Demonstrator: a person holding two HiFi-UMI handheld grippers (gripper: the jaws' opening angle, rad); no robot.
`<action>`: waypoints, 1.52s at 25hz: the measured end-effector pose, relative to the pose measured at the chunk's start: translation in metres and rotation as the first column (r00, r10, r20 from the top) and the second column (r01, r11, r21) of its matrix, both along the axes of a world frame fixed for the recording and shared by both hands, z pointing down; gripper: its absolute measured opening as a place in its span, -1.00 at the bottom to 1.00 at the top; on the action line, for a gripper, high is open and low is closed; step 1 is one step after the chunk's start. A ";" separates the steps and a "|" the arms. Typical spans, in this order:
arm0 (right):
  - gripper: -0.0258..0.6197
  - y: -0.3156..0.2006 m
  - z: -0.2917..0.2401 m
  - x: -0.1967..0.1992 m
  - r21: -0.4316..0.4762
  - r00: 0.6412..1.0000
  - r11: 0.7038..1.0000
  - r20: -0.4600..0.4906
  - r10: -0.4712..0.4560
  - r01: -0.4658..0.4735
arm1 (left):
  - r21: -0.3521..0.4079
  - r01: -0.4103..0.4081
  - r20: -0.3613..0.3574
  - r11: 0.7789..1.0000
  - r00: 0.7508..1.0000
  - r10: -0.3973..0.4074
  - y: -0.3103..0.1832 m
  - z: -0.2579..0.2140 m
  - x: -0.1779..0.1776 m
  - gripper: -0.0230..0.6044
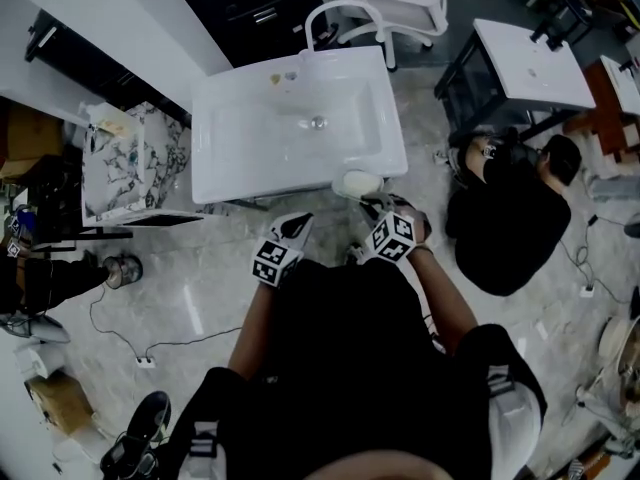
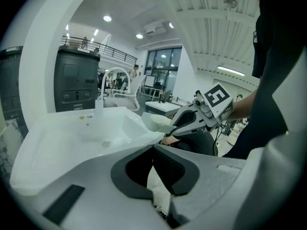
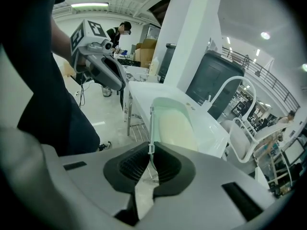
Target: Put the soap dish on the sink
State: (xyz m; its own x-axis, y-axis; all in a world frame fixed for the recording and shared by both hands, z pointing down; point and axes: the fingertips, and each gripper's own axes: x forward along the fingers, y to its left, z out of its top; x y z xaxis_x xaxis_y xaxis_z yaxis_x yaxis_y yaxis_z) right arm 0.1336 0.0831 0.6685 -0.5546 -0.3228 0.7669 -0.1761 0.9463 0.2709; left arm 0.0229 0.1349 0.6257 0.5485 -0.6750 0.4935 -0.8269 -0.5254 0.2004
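Right gripper (image 3: 150,150): jaws clamped on the thin rim of the one soap dish (image 3: 175,123). The dish hangs at the front right corner of the one sink (image 1: 230,158); contact with the sink cannot be made out. Left gripper (image 2: 153,150): jaws together, nothing between them, near the sink's front edge.

White sink (image 1: 250,158) on grey marbled floor (image 1: 200,298), drain (image 1: 318,123) in basin, faucet (image 1: 345,2) at back rim, cable (image 1: 146,361) on floor
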 end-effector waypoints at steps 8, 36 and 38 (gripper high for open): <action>-0.86 -0.006 0.003 0.013 -0.007 1.000 1.000 0.022 0.002 -0.002 | 0.011 0.015 0.008 1.000 1.000 -0.015 -0.004 -0.003 0.015 -0.93; -0.86 -0.095 0.024 0.041 -0.055 0.991 0.991 -0.071 0.116 -0.120 | 0.003 -0.130 -0.042 0.992 0.991 0.130 -0.127 0.008 0.041 -0.93; -0.86 -0.106 0.022 0.037 -0.052 0.990 0.991 -0.071 0.121 -0.125 | -0.003 -0.135 -0.041 0.991 0.990 0.135 -0.138 0.011 0.036 -0.93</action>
